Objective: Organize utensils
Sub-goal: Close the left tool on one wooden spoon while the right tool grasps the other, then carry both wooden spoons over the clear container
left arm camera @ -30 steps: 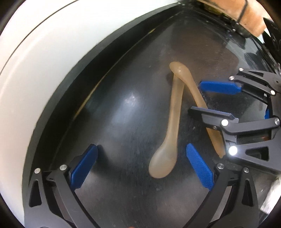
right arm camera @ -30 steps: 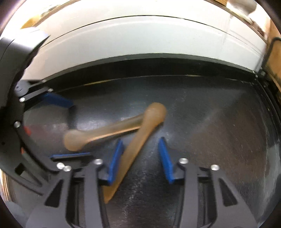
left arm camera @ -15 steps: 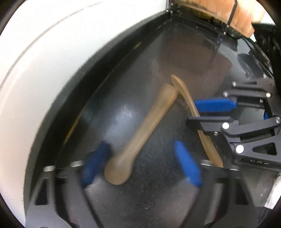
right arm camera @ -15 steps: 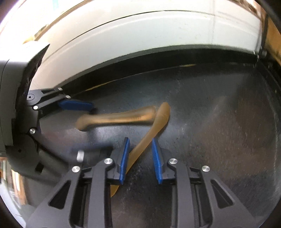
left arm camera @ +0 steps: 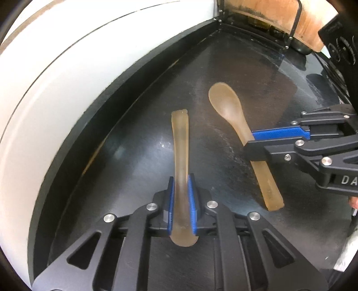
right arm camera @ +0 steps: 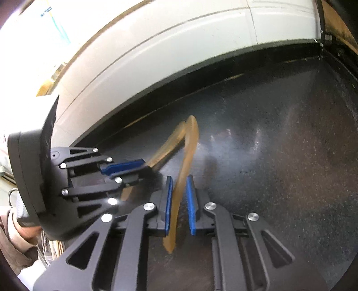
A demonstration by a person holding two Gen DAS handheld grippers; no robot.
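Observation:
Two translucent tan spoons are over a black tray. My left gripper has its blue pads pressed on one tan spoon near the bowl, jaws still closing, handle pointing away. In the same view my right gripper comes in from the right and clamps the other tan spoon mid-handle, bowl at the far end. In the right wrist view my right gripper holds that spoon edge-on between its closing jaws. The left gripper grips its spoon at the left.
A white curved wall borders the tray on the left and far side. A wooden board and a black device sit beyond the tray's far right corner. A person's sleeve shows at lower left.
Both grippers have shut, each on one spoon. The spoons, which lay crossed on the tray, are now apart, and the left one has swung so its handle points away.

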